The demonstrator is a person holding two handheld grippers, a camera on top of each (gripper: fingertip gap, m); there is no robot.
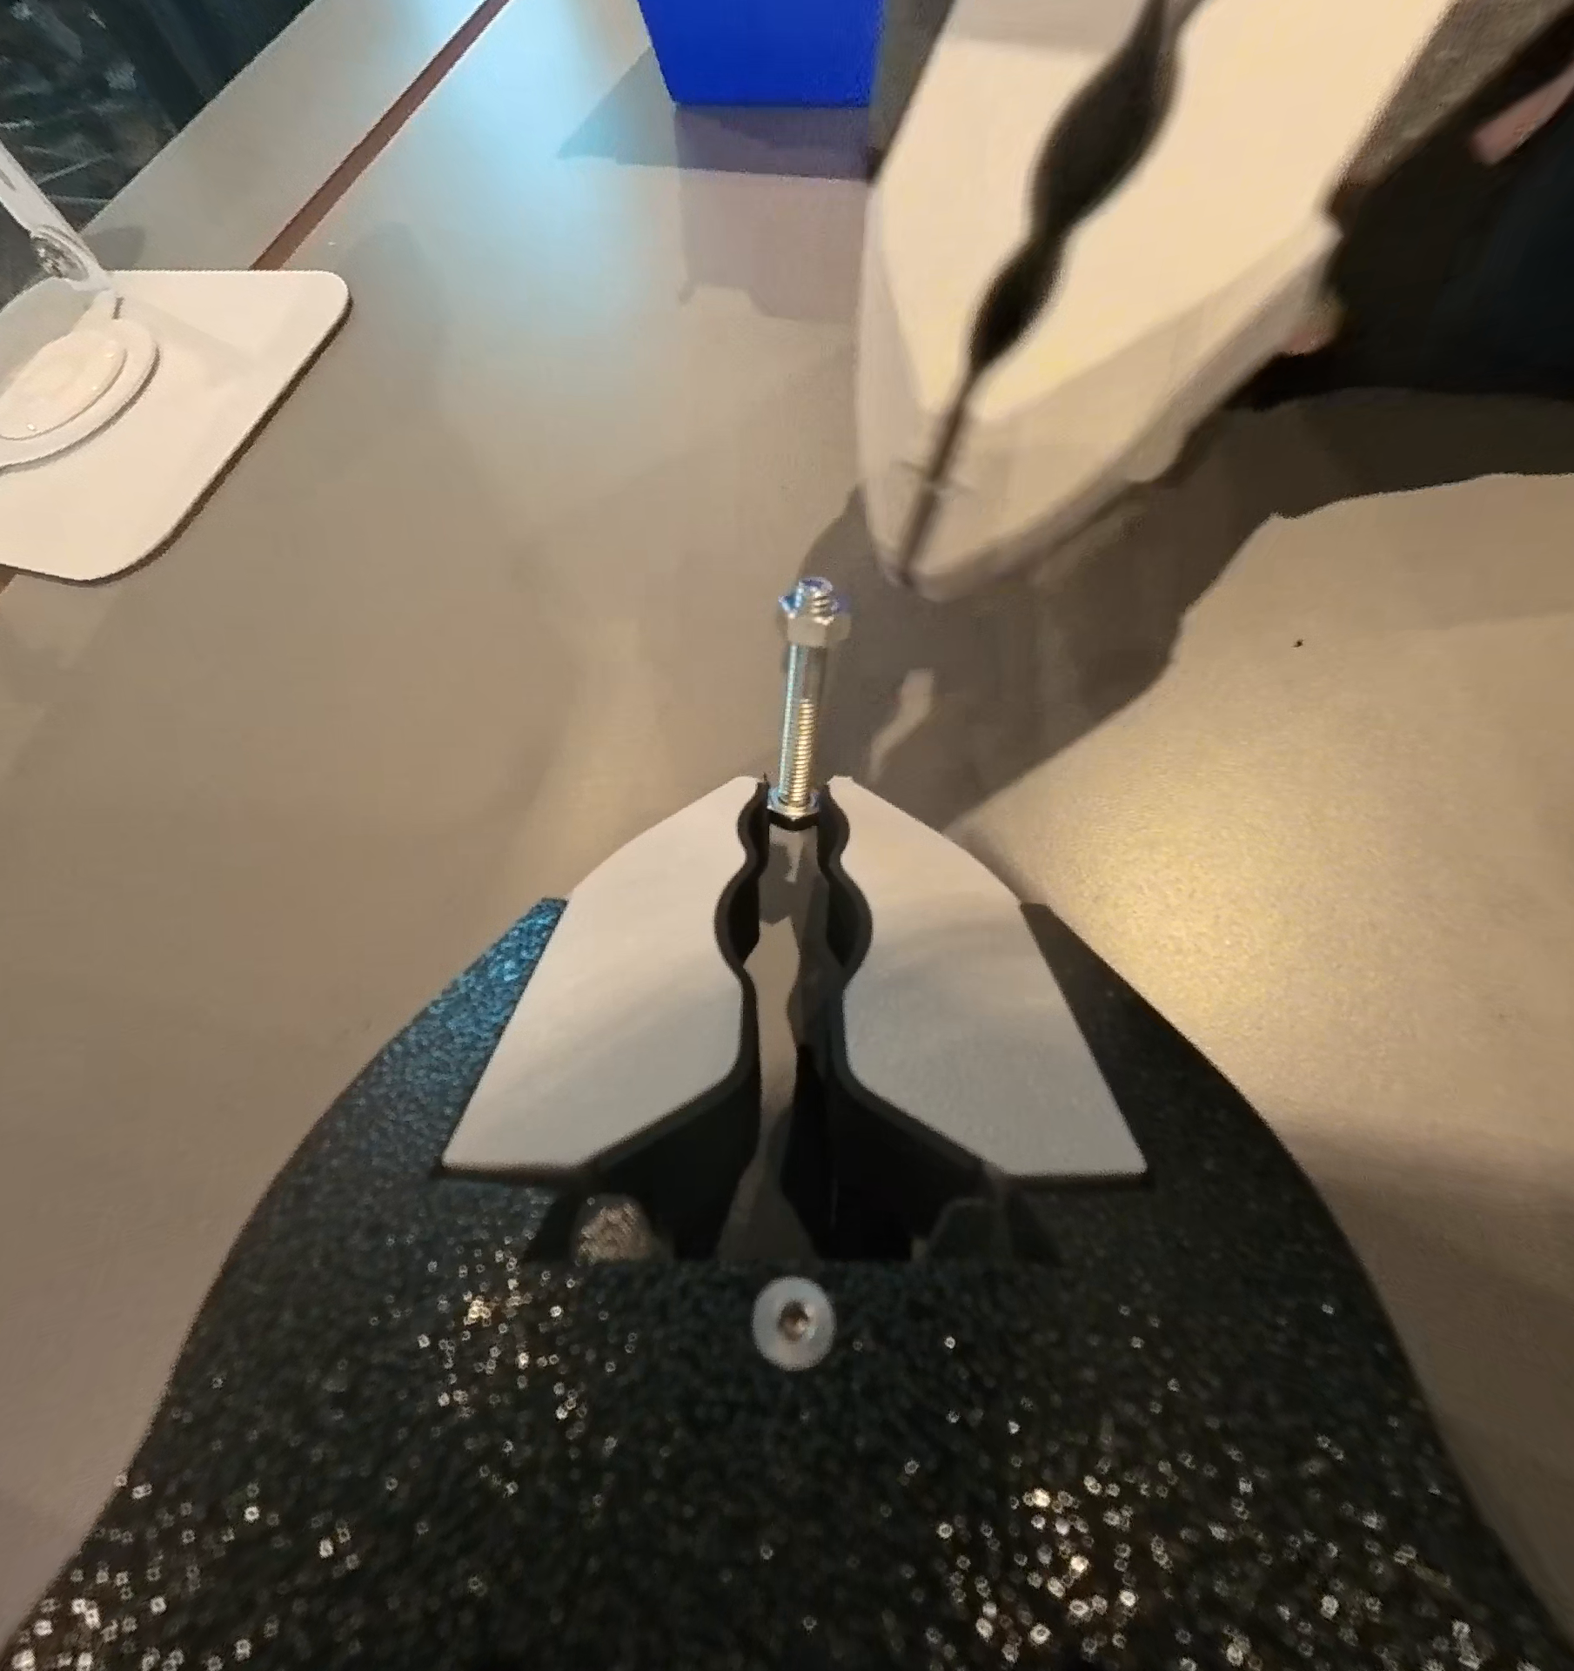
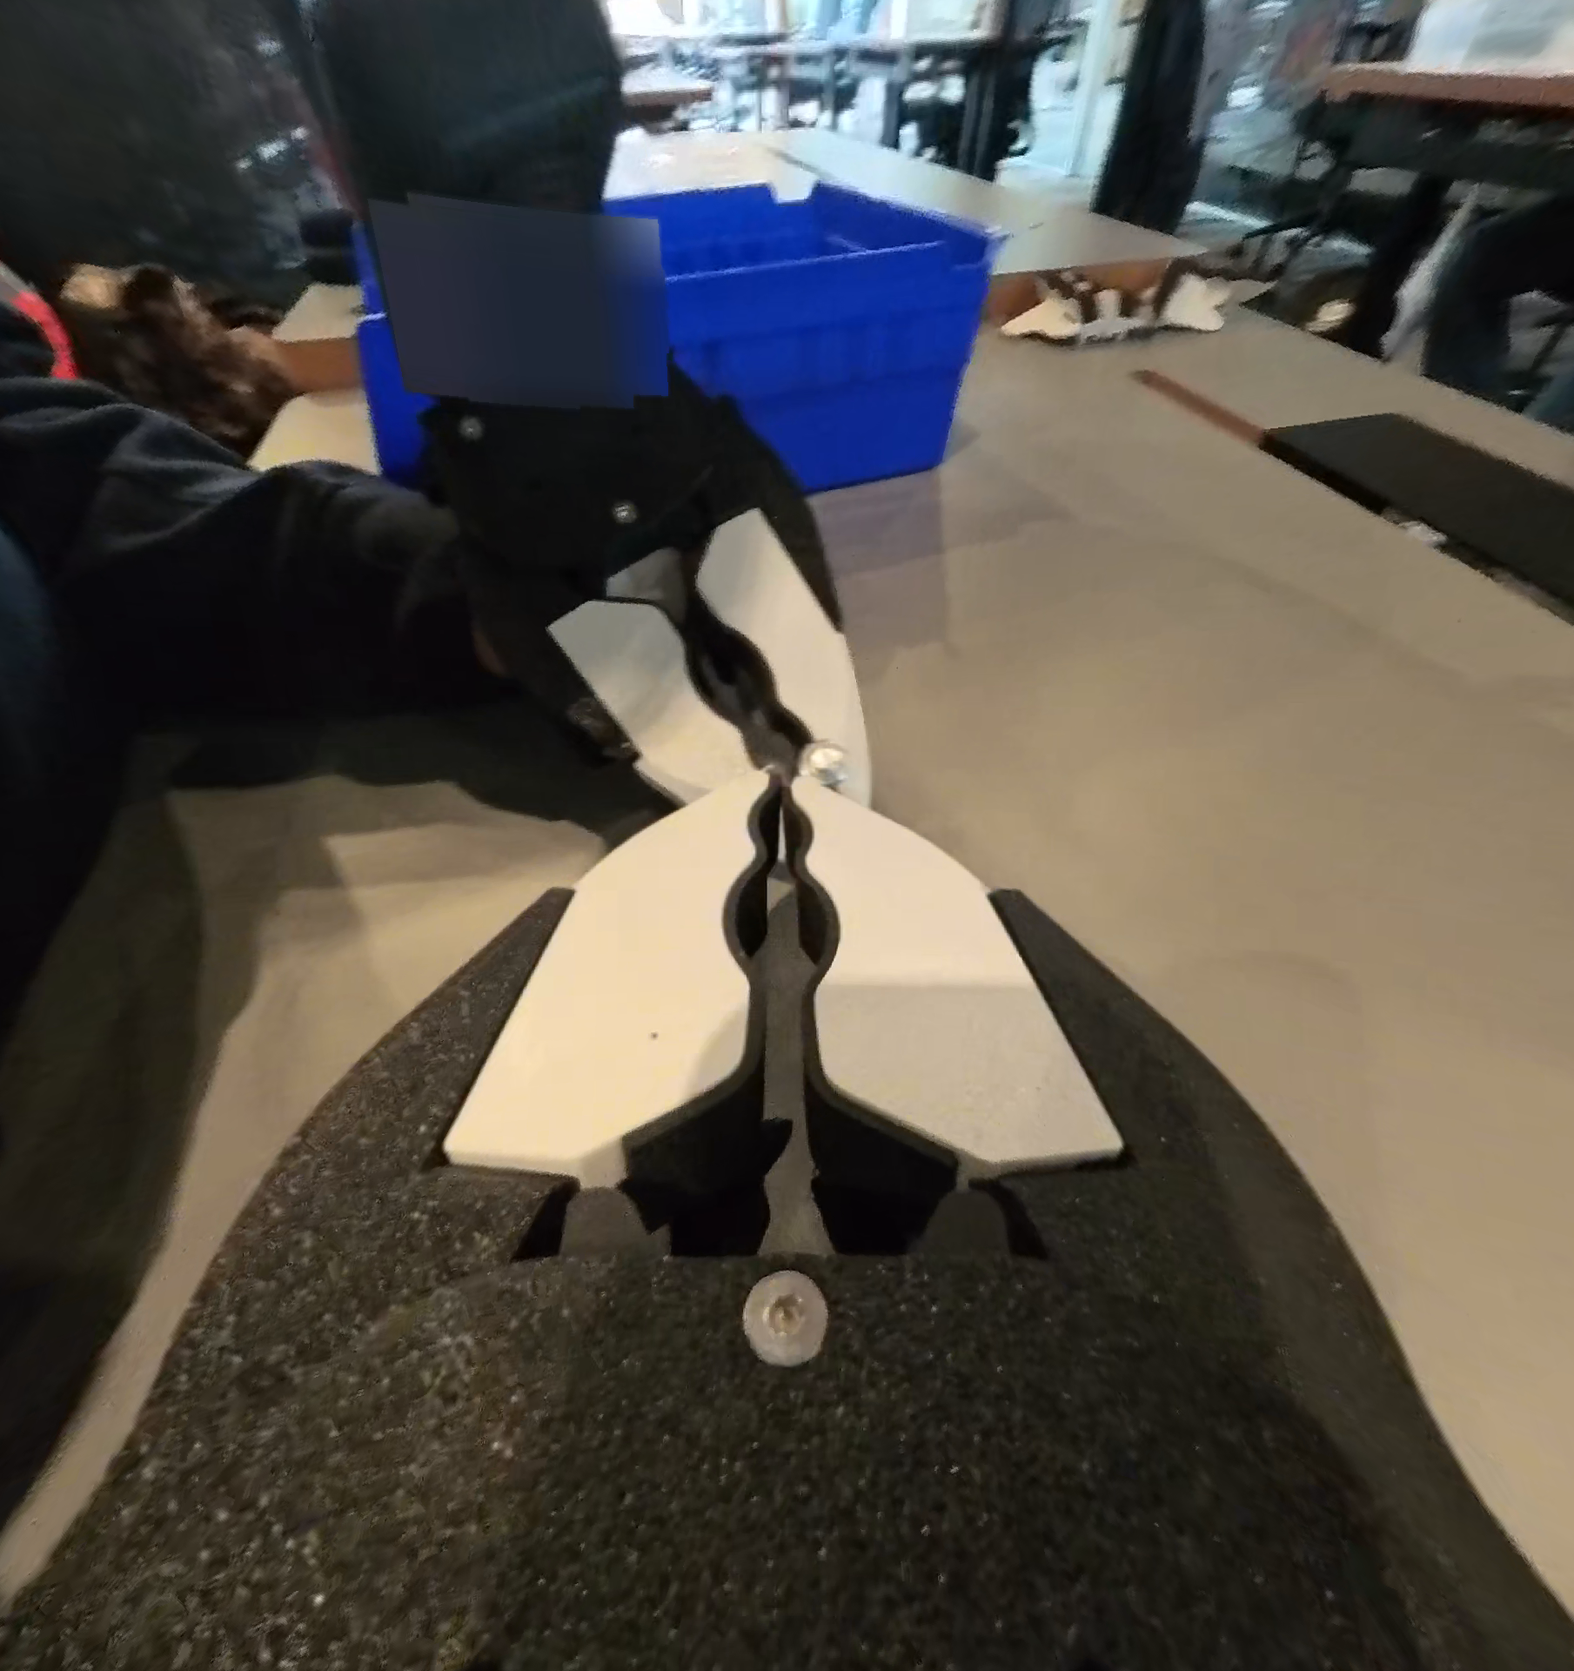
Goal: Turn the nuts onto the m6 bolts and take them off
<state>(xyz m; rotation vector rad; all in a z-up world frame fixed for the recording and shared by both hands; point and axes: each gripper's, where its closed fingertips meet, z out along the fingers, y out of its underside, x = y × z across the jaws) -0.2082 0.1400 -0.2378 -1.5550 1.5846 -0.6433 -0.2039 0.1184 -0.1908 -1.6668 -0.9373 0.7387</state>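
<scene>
My left gripper [image 1: 792, 796] is shut on the head end of a silver M6 bolt [image 1: 796, 714]. The bolt sticks out forward past the fingertips above the grey table [image 1: 403, 814]. A hex nut [image 1: 810, 617] sits near the bolt's far threaded tip. My right gripper [image 2: 783, 788] is shut, with its pads together. In the left wrist view the right gripper [image 1: 902, 565] hangs just right of the nut and a little beyond it, apart from it. In the right wrist view the nut end [image 2: 824, 761] shows just past my fingertips, in front of the left gripper [image 2: 769, 723].
A blue bin [image 2: 837, 344] stands behind the grippers and also shows in the left wrist view [image 1: 765, 54]. A white stand base [image 1: 132, 407] lies at the left table edge. A black mat [image 2: 1443, 488] lies far right. A dark sleeve [image 2: 132, 542] reaches in from the left. One gripper's finger ends stand about 5 cm off the other's.
</scene>
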